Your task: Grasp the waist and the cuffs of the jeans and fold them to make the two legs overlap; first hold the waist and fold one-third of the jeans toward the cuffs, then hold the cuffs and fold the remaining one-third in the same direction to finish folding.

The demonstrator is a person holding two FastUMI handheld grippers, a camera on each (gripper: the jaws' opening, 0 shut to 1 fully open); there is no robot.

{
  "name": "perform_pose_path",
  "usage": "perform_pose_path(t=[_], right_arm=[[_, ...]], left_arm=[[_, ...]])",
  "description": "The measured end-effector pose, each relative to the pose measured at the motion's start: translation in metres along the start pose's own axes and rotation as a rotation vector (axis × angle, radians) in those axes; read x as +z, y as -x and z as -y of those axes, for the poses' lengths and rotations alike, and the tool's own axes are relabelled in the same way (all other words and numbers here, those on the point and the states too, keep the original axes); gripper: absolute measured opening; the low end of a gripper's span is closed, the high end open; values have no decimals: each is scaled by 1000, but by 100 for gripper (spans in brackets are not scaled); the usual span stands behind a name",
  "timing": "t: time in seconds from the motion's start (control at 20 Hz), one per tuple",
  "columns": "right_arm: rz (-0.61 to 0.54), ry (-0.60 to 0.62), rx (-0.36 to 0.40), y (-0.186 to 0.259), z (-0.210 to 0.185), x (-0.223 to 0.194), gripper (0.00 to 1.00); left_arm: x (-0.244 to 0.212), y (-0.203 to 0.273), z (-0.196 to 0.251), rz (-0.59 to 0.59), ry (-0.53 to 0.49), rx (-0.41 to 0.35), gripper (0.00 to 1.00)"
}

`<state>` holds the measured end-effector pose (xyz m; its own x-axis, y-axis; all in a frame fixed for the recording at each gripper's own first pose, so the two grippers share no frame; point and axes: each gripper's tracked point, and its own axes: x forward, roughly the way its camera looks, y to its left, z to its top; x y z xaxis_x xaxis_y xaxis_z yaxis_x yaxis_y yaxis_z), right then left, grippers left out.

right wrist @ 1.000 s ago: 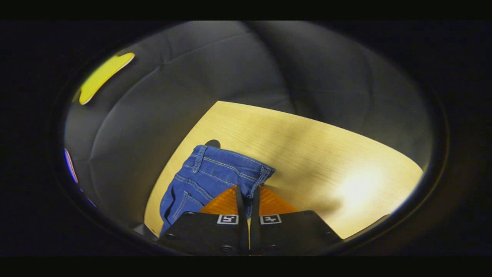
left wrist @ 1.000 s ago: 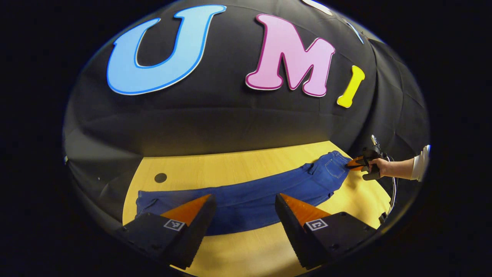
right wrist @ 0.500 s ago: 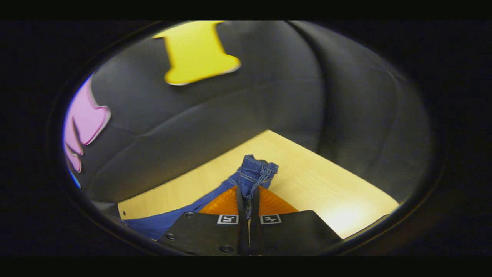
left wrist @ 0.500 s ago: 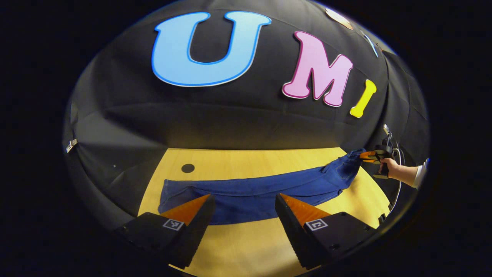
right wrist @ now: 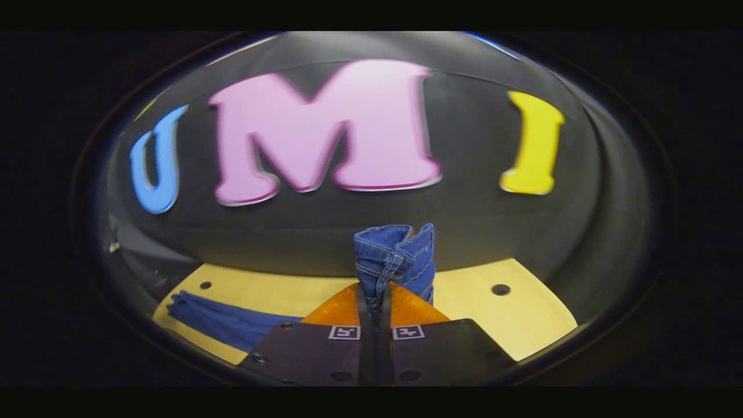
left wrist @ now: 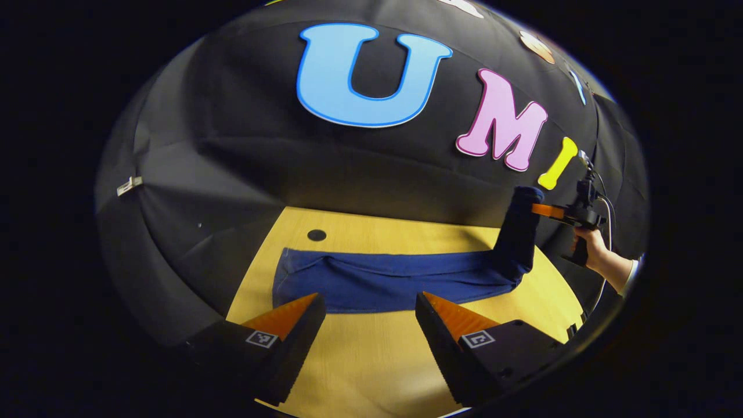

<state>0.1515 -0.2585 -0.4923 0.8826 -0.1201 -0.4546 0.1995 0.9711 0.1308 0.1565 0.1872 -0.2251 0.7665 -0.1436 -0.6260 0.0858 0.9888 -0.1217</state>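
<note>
Blue jeans [left wrist: 400, 278] lie lengthwise across the wooden table [left wrist: 371, 360], legs overlapped, cuffs at the left. Their waist end [left wrist: 516, 232] is lifted off the table at the right, hanging from my right gripper [left wrist: 537, 210], which a hand [left wrist: 589, 247] holds there. In the right gripper view my right gripper [right wrist: 374, 302] is shut on the bunched waistband [right wrist: 395, 255], and the legs [right wrist: 220, 322] trail down to the left. My left gripper [left wrist: 368, 310] stands open above the table's near side, in front of the jeans' middle, touching nothing.
A small dark hole [left wrist: 316, 235] marks the table behind the cuffs; two more holes [right wrist: 500, 289] appear in the right gripper view. The black cloth wall [left wrist: 244, 162] closes in behind and beside the table. A cable [left wrist: 606, 209] hangs from the right gripper.
My right gripper has lifted the waist off the table and swung to face the back wall. My left gripper has drawn back from over the jeans, still open.
</note>
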Motion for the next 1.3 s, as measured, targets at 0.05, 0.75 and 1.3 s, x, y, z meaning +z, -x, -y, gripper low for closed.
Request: perform_pose_path(t=[0.05, 0.75, 1.3], right_arm=[[-19, 47, 47, -10, -4, -29, 5], [-398, 33, 472, -45, 102, -303, 68], [-387, 7, 478, 45, 193, -286, 86]], left_arm=[[-10, 6, -8, -14, 3, 14, 99], [-45, -50, -41, -191, 265, 6, 92], [-31, -163, -132, -242, 371, 223, 97]])
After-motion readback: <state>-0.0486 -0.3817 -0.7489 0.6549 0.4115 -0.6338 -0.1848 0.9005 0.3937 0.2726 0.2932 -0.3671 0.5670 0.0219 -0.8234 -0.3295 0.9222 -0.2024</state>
